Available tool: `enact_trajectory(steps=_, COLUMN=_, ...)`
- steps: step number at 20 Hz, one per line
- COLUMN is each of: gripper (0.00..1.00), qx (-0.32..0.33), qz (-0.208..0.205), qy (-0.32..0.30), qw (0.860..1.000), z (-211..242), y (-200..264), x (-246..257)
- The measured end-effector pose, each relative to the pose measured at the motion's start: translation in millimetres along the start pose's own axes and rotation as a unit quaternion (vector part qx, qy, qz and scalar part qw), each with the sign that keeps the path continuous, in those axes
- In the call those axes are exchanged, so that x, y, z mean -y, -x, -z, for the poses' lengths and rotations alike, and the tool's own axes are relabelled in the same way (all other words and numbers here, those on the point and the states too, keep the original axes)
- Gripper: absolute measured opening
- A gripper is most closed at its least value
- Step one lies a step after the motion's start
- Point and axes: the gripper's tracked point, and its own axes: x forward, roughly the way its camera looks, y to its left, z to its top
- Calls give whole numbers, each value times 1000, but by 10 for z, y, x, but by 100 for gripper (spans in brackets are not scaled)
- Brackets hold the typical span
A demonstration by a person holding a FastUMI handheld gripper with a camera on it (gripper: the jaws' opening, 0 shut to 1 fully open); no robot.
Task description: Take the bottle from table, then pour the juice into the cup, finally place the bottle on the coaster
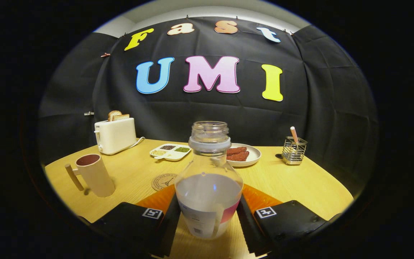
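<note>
1. Tool [208, 216] fingers stand on both sides of the bottle [208, 187], one on its left and one on its right, and both seem to press on its lower body, so the tool is closed around it.
2. Upright between the fingers, the bottle is a clear one with no cap on its open neck; a pale liquid fills about the lower half, and a label goes around the bottom part.
3. I cannot tell if the bottle's base touches the surface [293, 183] or is a little above it.
4. Just beyond the bottle, a little to the left, a round coaster [164, 181] with a printed picture lies flat on the wooden surface; the bottle partly hides it.
5. Farther left stands a cup [94, 175], beige with a wooden handle pointing left, well apart from the bottle.
6. At the far left is a white toaster [116, 135] with bread slices in it.
7. Behind the bottle are a divided tray [170, 152] with small foods and a plate [253, 155] with reddish food.
8. At the far right stands a wire holder [294, 151] with a stick in it.
</note>
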Motion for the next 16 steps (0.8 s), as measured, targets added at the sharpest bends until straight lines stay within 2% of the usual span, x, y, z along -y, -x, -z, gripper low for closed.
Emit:
enact_trajectory(steps=4, gripper=75, qx=-5, qz=-9, qy=32, qw=999, z=-90, y=27, x=-9)
enact_trajectory(steps=10, gripper=75, qx=5, qz=-25, qy=132, qw=991, z=-328, y=-18, x=-188)
enact_trajectory(steps=13, gripper=75, qx=11, qz=-26, qy=199, qw=980, z=-521, y=-111, x=-351)
enact_trajectory(steps=16, gripper=75, qx=38, qz=-42, qy=282, qw=958, z=-731, y=-184, x=-632)
